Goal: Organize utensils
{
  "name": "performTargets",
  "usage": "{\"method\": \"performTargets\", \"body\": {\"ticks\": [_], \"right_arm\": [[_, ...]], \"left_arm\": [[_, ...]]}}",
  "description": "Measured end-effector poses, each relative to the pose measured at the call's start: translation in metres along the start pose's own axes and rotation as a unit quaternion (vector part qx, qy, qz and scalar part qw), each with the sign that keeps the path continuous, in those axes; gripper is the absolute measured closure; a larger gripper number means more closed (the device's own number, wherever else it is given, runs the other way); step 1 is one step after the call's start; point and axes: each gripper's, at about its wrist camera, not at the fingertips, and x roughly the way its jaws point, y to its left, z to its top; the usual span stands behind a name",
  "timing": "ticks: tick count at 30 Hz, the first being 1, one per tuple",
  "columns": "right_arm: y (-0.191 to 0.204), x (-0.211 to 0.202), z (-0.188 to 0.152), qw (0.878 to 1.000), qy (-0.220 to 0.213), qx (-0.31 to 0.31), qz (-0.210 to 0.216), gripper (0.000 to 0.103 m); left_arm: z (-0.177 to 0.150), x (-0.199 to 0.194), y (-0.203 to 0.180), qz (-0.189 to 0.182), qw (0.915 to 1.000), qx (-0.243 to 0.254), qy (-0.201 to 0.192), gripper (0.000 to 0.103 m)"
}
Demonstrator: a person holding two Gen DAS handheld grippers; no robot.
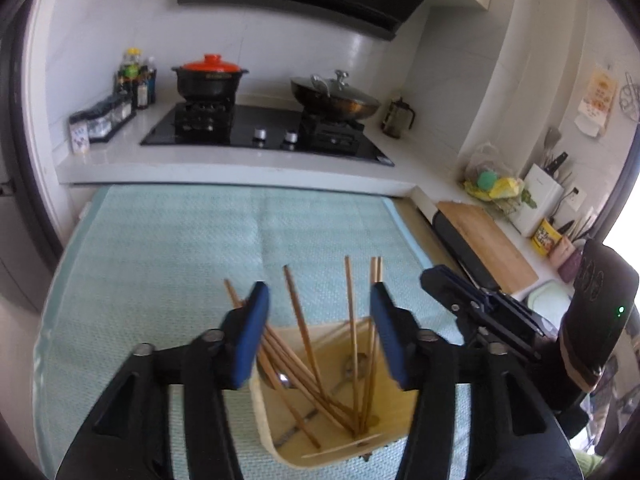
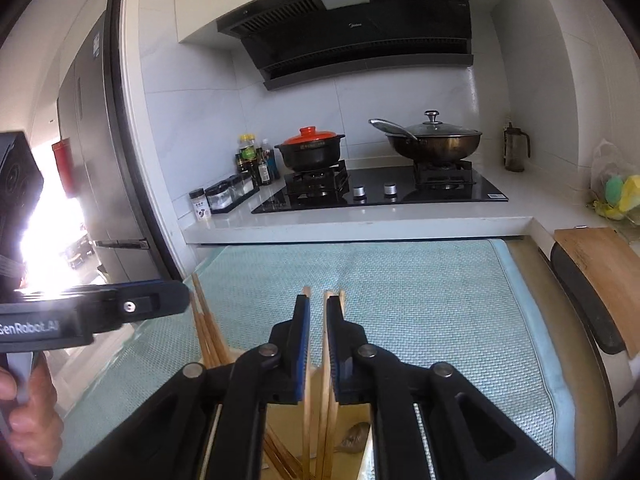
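Left wrist: my left gripper [image 1: 318, 330] gapes wide, holding nothing, above the holder [image 1: 280, 434] full of chopsticks [image 1: 302, 330] on the green mat [image 1: 160, 240]. Right wrist: my right gripper [image 2: 317, 350] is nearly closed; chopsticks [image 2: 306, 400] rise beside its pads, but I can't tell if it's gripping.

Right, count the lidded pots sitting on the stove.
2. A black pot with a red lid is on the left burner; a metal wok with a glass lid is on the right burner. No others show.
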Motion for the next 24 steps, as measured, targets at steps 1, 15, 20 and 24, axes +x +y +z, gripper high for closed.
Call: {"method": "performTargets", "body": {"ticks": [1, 15, 20, 24], "right_arm": [[0.0, -0.009, 0.005, 1.0, -0.008, -0.002, -0.001, 0.07], [0.053, -0.201, -0.023, 0.992, -0.116, -0.036, -0.027, 0.006], [0.07, -0.23, -0.064, 0.997, -0.067, -0.031, -0.031, 0.0], [0.083, -0.246, -0.092, 0.996, -0.043, -0.027, -0.069, 0.0]], "left_arm": [[0.002, -0.017, 0.002, 0.01, 0.9998, 0.005, -0.019, 0.024], [-0.113, -0.178, -0.016, 0.173, 0.9729, 0.071, -0.137, 0.0], [-0.156, -0.2, -0.019, 0.189, 0.9724, 0.047, -0.129, 0.0], [-0.176, -0.209, -0.016, 0.184, 0.978, 0.029, -0.093, 0.0]]}}
